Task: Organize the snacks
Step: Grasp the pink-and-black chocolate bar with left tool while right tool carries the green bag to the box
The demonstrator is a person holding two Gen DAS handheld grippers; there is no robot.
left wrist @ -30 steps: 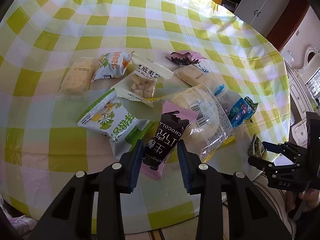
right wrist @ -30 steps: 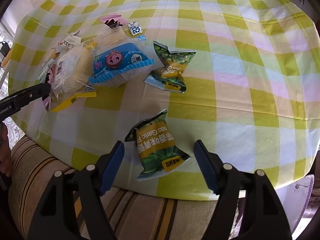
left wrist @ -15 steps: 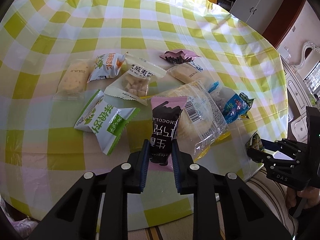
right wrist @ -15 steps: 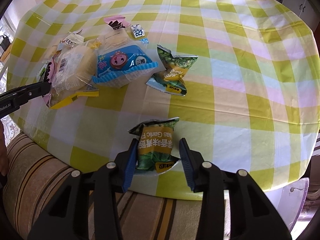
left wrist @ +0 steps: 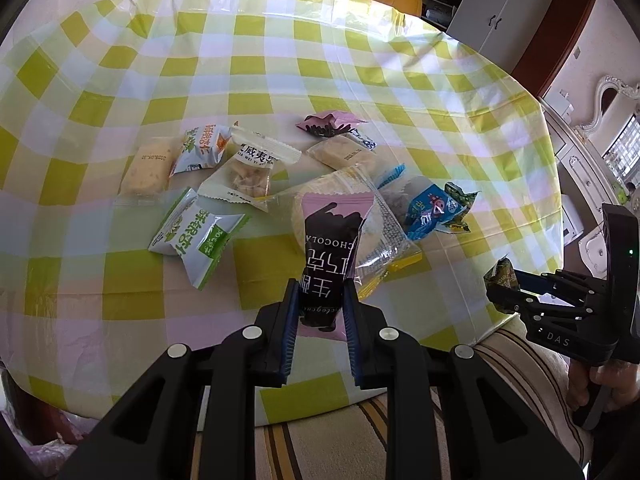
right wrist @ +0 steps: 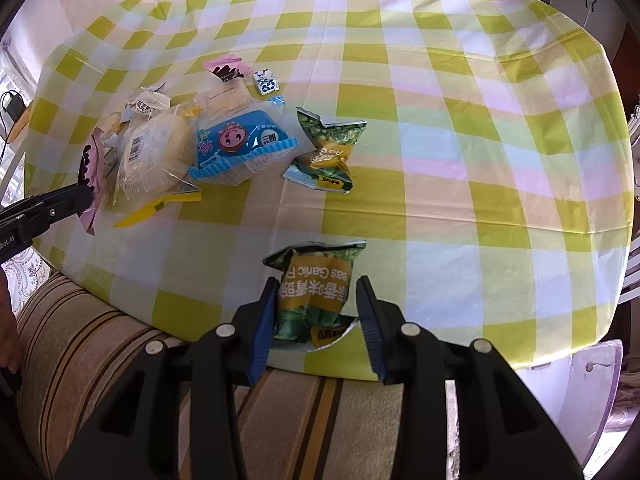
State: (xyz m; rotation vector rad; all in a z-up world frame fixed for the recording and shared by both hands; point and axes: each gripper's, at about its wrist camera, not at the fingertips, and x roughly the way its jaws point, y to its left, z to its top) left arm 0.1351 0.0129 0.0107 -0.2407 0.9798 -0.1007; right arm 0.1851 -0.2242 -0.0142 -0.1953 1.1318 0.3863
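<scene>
My left gripper [left wrist: 322, 312] is shut on a pink and black chocolate packet [left wrist: 332, 248] and holds it lifted above the snack pile. My right gripper [right wrist: 316, 316] is shut on a green and gold garlic pea bag [right wrist: 316, 292], raised over the table's near edge. In the left wrist view the right gripper [left wrist: 504, 284] shows at far right with that pea bag [left wrist: 500, 274]. In the right wrist view the left gripper [right wrist: 82, 196] shows at far left with the pink packet [right wrist: 90, 168].
On the yellow check tablecloth [left wrist: 280, 60] lie several snacks: a green and white packet [left wrist: 196, 236], a clear bread bag [right wrist: 156, 156], a blue cake packet [right wrist: 240, 144], a second pea bag [right wrist: 328, 152]. A striped seat [right wrist: 120, 344] sits below the table edge.
Both grippers closed on their packets and lifted them: the left raised the chocolate packet off the pile, the right pulled the pea bag up toward the table edge.
</scene>
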